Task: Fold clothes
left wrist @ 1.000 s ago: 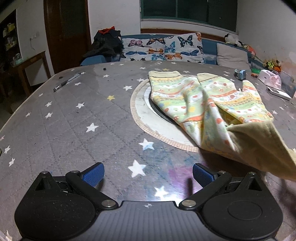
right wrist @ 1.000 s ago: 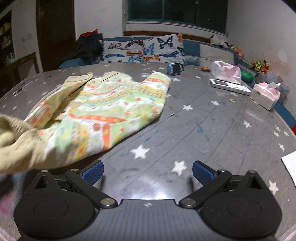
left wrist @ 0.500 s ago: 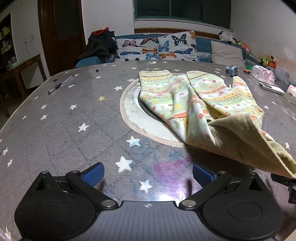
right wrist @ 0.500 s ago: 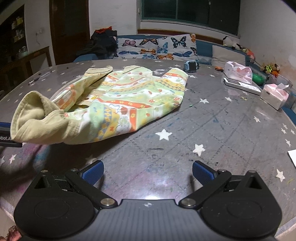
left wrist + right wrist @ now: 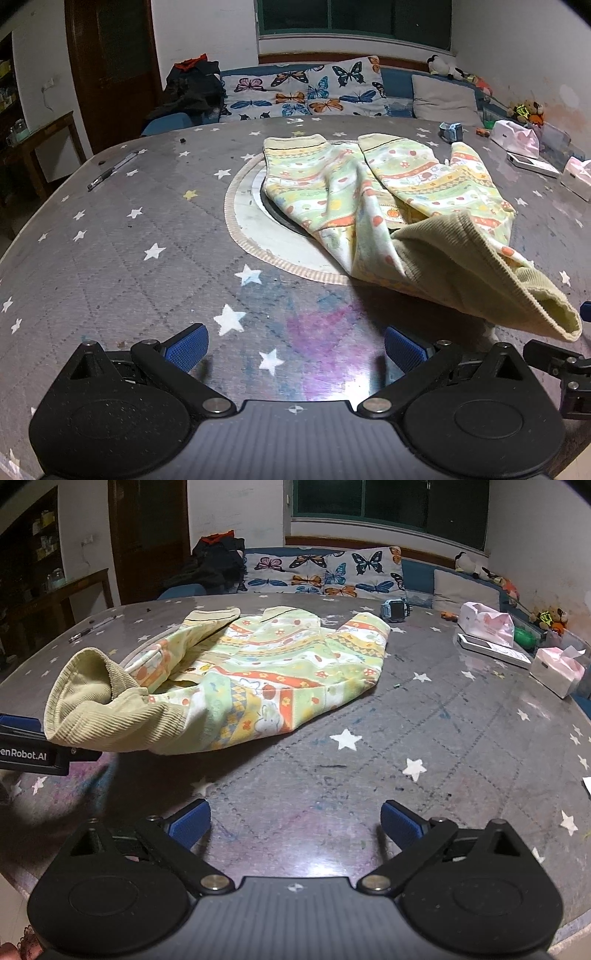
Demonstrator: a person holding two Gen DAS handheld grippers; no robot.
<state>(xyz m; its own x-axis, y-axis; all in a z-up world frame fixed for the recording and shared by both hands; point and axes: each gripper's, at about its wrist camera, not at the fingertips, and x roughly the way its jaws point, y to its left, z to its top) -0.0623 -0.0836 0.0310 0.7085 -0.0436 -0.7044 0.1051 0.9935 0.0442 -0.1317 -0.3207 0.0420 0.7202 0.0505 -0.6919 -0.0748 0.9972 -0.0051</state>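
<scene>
A small pair of patterned green, yellow and orange trousers (image 5: 399,192) (image 5: 280,672) lies on the star-print table (image 5: 110,240), legs pointing to the far side. Its ribbed beige waistband (image 5: 480,280) (image 5: 96,705) is bunched and gapes open at the near end, lifted a little off the table. My left gripper (image 5: 294,347) is open and empty, to the left of the waistband. My right gripper (image 5: 295,822) is open and empty too, in front of the trousers' right side. Each gripper's body shows at the other view's edge, just under the waistband's tip.
A round pale mat (image 5: 243,221) lies partly under the trousers. A pen (image 5: 110,171) sits far left. On the right are a blue watch (image 5: 395,609), tissue packs (image 5: 557,668) and a white remote (image 5: 491,651). A sofa with butterfly cushions (image 5: 306,88) stands behind the table.
Both grippers have drawn back toward the near table edge, open throughout. The waistband, blurred and moving a second ago, now rests still between them.
</scene>
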